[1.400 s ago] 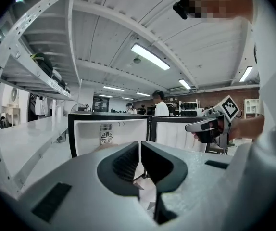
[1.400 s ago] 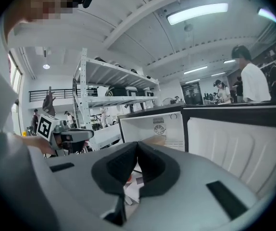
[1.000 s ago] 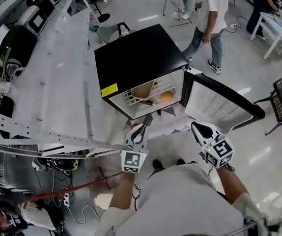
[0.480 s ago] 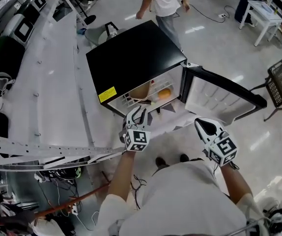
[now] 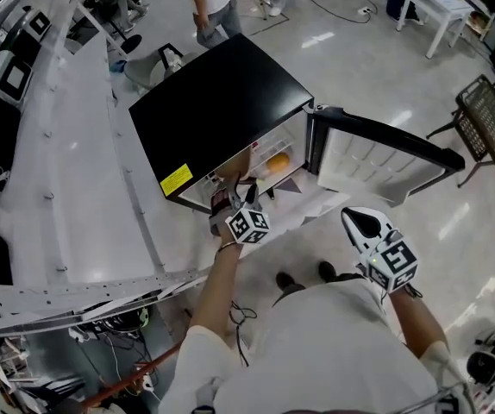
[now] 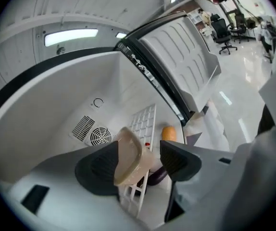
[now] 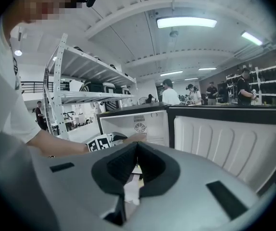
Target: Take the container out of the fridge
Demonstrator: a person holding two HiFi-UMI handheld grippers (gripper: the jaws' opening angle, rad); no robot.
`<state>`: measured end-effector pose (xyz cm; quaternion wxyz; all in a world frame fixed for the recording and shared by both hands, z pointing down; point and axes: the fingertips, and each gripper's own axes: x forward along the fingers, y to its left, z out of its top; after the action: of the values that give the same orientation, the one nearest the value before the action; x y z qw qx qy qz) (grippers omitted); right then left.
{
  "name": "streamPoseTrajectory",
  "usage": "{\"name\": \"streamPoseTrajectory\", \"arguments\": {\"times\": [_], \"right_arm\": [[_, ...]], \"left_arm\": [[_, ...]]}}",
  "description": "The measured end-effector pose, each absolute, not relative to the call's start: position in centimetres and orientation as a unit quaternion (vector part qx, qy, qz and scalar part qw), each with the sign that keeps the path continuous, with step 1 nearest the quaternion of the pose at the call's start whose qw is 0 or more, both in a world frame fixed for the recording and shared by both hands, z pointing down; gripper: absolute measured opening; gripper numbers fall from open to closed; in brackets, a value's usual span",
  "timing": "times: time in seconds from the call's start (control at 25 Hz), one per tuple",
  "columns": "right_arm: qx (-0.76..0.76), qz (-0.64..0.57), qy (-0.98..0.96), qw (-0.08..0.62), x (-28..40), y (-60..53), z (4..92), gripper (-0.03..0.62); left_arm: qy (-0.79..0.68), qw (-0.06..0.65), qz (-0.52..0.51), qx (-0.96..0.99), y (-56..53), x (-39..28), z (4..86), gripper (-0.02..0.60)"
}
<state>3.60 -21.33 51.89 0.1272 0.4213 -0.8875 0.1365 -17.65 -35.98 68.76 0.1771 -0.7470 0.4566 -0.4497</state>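
Pale tan translucent container [image 6: 128,155], tilted on the wire rack [image 6: 144,121] in the fridge [image 6: 75,93], orange item [image 6: 169,134] behind, our left claw [image 6: 139,151] just opening wide either side of it, our right claw [image 7: 137,154] closed, empty.

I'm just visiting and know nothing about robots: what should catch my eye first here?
A small black fridge stands on the floor, its door swung open. The left gripper reaches inside, its jaws just opening with a beige container between them on the wire shelf; the right gripper hangs back, shut.
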Motion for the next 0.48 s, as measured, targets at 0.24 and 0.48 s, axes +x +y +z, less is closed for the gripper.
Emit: {"name": "streamPoseTrajectory", "arguments": {"times": [0.24,0.48], "right_arm": [[0.441,0.143,-0.877,0.129,4.3,-21.1,52.6,0.006],[0.456,0.158,-0.866,0.129,5.1,-20.6,53.3,0.006]], "left_arm": [[0.434,0.215,-0.510,-0.710,-38.9,-18.4,72.1,0.320],[0.420,0.224,-0.546,-0.690,-40.7,-19.3,74.4,0.353]]}}
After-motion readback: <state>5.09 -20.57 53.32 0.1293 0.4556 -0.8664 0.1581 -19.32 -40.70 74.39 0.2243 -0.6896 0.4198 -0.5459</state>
